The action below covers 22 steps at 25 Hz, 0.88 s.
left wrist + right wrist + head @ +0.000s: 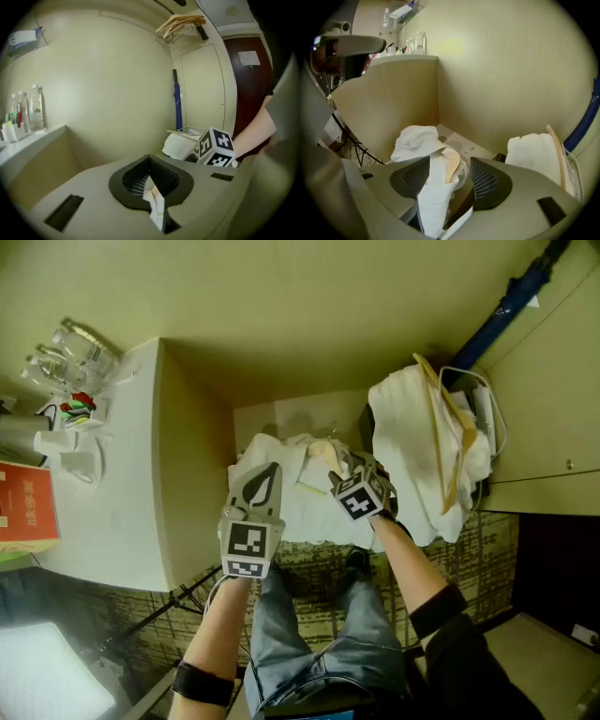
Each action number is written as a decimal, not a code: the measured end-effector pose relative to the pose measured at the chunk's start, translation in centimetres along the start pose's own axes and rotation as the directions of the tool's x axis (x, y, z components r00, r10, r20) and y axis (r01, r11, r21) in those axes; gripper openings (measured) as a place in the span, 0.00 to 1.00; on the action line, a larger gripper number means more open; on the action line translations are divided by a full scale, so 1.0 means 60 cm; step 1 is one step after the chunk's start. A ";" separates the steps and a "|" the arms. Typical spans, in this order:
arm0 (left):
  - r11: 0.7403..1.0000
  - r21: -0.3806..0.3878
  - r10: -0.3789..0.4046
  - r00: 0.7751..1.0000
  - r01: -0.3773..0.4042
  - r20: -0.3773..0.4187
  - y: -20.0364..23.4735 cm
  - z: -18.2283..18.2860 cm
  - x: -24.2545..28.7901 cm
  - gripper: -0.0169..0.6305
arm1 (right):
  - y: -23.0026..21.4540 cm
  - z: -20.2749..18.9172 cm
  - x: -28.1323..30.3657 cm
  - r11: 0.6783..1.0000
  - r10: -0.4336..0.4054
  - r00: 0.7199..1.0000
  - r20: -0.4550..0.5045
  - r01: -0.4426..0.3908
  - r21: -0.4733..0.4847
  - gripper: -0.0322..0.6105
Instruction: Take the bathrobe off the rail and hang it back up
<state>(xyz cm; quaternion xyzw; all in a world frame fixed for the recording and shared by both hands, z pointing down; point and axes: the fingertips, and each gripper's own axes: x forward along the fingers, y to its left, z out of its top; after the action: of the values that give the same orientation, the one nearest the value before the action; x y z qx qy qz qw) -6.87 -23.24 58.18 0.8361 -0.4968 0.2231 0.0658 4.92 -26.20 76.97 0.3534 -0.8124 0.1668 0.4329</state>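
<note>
Right gripper view: right gripper (447,179), jaws apart, straddles the bathrobe (415,140), whose hanger (451,164) seems to run straight ahead between them; left gripper (151,182) clamps bathrobe cloth.

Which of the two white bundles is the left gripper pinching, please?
The crumpled bundle in the middle; the left gripper is shut on it. The other bundle, at the right, lies untouched under a wooden hanger.
</note>
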 end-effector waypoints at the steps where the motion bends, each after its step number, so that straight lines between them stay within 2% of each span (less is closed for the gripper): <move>1: 1.000 -0.005 -0.008 1.000 0.009 0.008 0.006 -0.020 0.018 0.03 | -0.002 -0.009 0.031 1.000 -0.011 1.000 -0.012 0.011 0.001 0.50; 6: 0.998 0.013 -0.058 0.998 0.058 0.013 0.017 -0.117 0.102 0.03 | -0.001 -0.053 0.163 1.000 -0.030 0.998 -0.063 0.030 -0.001 0.50; 12: 0.995 0.016 -0.098 0.995 0.099 -0.012 0.016 -0.214 0.189 0.03 | -0.026 -0.079 0.256 0.998 -0.058 0.993 -0.100 0.057 -0.010 0.51; 20: 0.992 0.000 -0.123 0.992 0.123 0.021 0.003 -0.242 0.248 0.03 | -0.036 -0.063 0.312 0.997 -0.018 0.989 -0.145 0.007 -0.071 0.51; 22: 0.992 -0.001 -0.129 0.991 0.129 0.032 0.001 -0.245 0.254 0.03 | -0.031 -0.076 0.325 0.999 0.010 0.984 -0.179 -0.019 -0.049 0.51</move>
<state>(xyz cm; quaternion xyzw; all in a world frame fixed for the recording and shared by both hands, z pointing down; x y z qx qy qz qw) -5.21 -30.60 78.01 0.8698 -0.4429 0.2045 0.0735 1.62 -33.27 95.50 0.3199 -0.7768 0.1803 0.5116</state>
